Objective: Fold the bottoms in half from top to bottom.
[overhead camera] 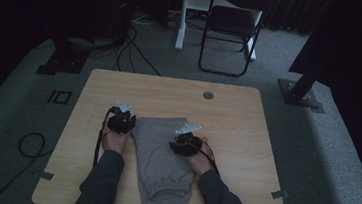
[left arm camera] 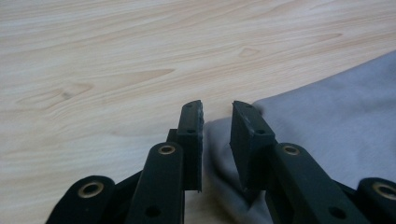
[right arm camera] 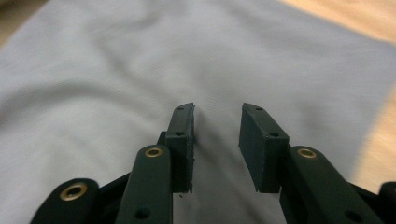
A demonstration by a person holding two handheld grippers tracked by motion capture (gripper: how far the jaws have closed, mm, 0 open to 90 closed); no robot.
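Note:
A grey folded garment (overhead camera: pixel 161 155) lies lengthwise on the wooden table (overhead camera: pixel 247 123), reaching from mid-table to the front edge. My left gripper (overhead camera: pixel 121 121) sits at the garment's far left corner. In the left gripper view its jaws (left arm camera: pixel 217 112) stand apart, low over the wood, with the edge of the grey cloth (left arm camera: pixel 336 121) lying in the gap between them and no pad pressing on it. My right gripper (overhead camera: pixel 186 141) rests over the garment's right side. Its jaws (right arm camera: pixel 217 114) are open just above the smooth cloth (right arm camera: pixel 116 70), with nothing pinched.
A round cable grommet (overhead camera: pixel 208 95) is set in the table's far side. Beyond the table stand a dark folding chair (overhead camera: pixel 231 26), a white desk leg (overhead camera: pixel 182 16) and black stand bases (overhead camera: pixel 300 93). Cables run over the grey carpet at left.

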